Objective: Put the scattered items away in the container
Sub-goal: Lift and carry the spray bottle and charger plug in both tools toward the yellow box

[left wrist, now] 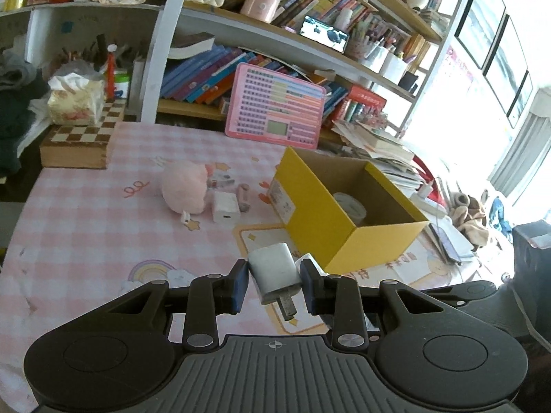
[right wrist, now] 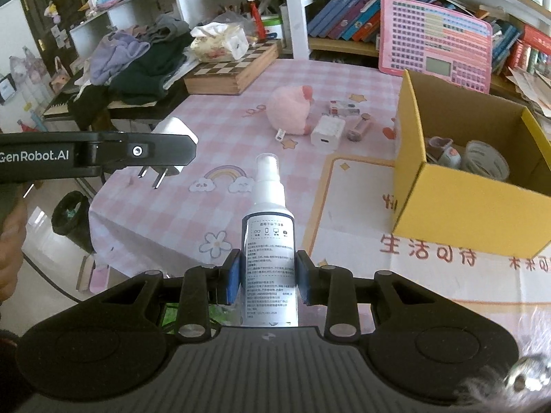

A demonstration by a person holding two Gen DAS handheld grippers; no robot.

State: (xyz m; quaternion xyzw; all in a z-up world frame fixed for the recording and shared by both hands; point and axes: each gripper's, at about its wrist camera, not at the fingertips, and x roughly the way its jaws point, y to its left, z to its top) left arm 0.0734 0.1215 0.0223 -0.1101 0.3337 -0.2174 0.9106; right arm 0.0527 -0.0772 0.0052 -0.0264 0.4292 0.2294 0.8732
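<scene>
My left gripper (left wrist: 274,280) is shut on a white plug charger (left wrist: 275,272), prongs toward the camera, held above the pink checked tablecloth (left wrist: 86,223) near the yellow cardboard box (left wrist: 375,241). From the right wrist view the same charger (right wrist: 172,130) hangs at the left, in the left gripper (right wrist: 165,151). My right gripper (right wrist: 268,278) is shut on a white spray bottle (right wrist: 270,241), nozzle pointing away. The yellow box (right wrist: 465,206) stands at the right and holds a tape roll (right wrist: 487,161) and a small toy. On the cloth lie a pink plush (right wrist: 289,110), a white adapter (right wrist: 327,132) and a small pink item (right wrist: 360,127).
A chessboard box (right wrist: 234,69) with a tissue pack stands at the far side of the table. A pink keyboard toy (right wrist: 437,41) leans against shelves packed with books. Clothes pile up at the far left, and a black bin (right wrist: 72,216) stands on the floor.
</scene>
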